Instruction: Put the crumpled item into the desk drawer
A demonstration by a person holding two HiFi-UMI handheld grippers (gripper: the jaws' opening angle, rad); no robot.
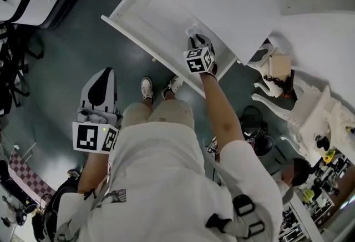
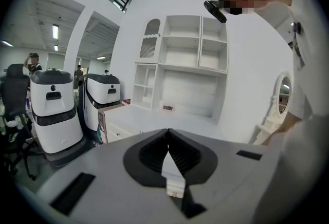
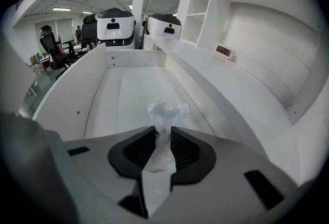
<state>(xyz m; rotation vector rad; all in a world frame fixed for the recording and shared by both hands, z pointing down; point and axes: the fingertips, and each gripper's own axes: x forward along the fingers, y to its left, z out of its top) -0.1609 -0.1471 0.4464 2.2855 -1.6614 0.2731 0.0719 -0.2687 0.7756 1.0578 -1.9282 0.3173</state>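
Observation:
The crumpled item (image 3: 168,112), a pale translucent wad, lies low inside the open white desk drawer (image 3: 123,89), with its tail running back between the jaws of my right gripper (image 3: 162,129). The pads sit close against that tail. In the head view the right gripper (image 1: 195,41) points down into the drawer (image 1: 150,19), and the wad (image 1: 194,30) shows just beyond its tips. My left gripper (image 1: 105,71) hangs at the person's left side, away from the desk. Its jaws meet at the tips (image 2: 167,131) with nothing between them.
The desk top (image 3: 221,89) runs along the drawer's right side, with a small clock (image 3: 223,51) under the shelf unit (image 2: 180,63). White machines (image 2: 51,110) stand left of the desk. The person's shoes (image 1: 147,88) are below the drawer front. Ornate white furniture (image 1: 310,119) stands to the right.

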